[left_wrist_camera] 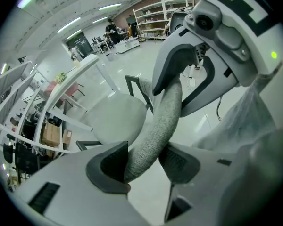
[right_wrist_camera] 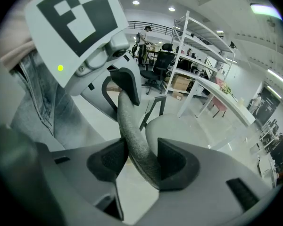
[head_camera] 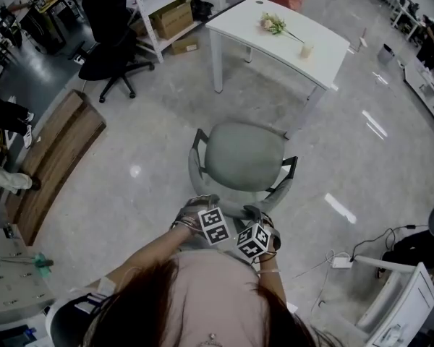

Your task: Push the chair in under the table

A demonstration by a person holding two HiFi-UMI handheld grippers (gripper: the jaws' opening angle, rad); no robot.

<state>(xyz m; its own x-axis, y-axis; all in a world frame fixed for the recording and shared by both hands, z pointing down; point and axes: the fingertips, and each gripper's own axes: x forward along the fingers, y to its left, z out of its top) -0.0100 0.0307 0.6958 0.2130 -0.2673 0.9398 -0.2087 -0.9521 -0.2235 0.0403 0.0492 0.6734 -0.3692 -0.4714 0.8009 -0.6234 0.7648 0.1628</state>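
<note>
Standing on the pale polished floor [head_camera: 166,107], the grey chair [head_camera: 244,156] has its seat turned toward the white table [head_camera: 235,22] but well short of the table's near edge. Its padded backrest rim [left_wrist_camera: 165,112] is at 6 o'clock, nearest the person. The left gripper [left_wrist_camera: 144,161] is clamped on that rim, both jaws pressed to the fabric, and the right gripper [right_wrist_camera: 137,161] grips the same rim just beside it. The table lies at 12 to 1 o'clock from the chair, carrying a flower sprig [head_camera: 273,24] and a small pale candle [head_camera: 306,50]. A black office chair [head_camera: 108,42] stands at 10 o'clock and a wooden panel [head_camera: 54,157] lies at 9 o'clock
</note>
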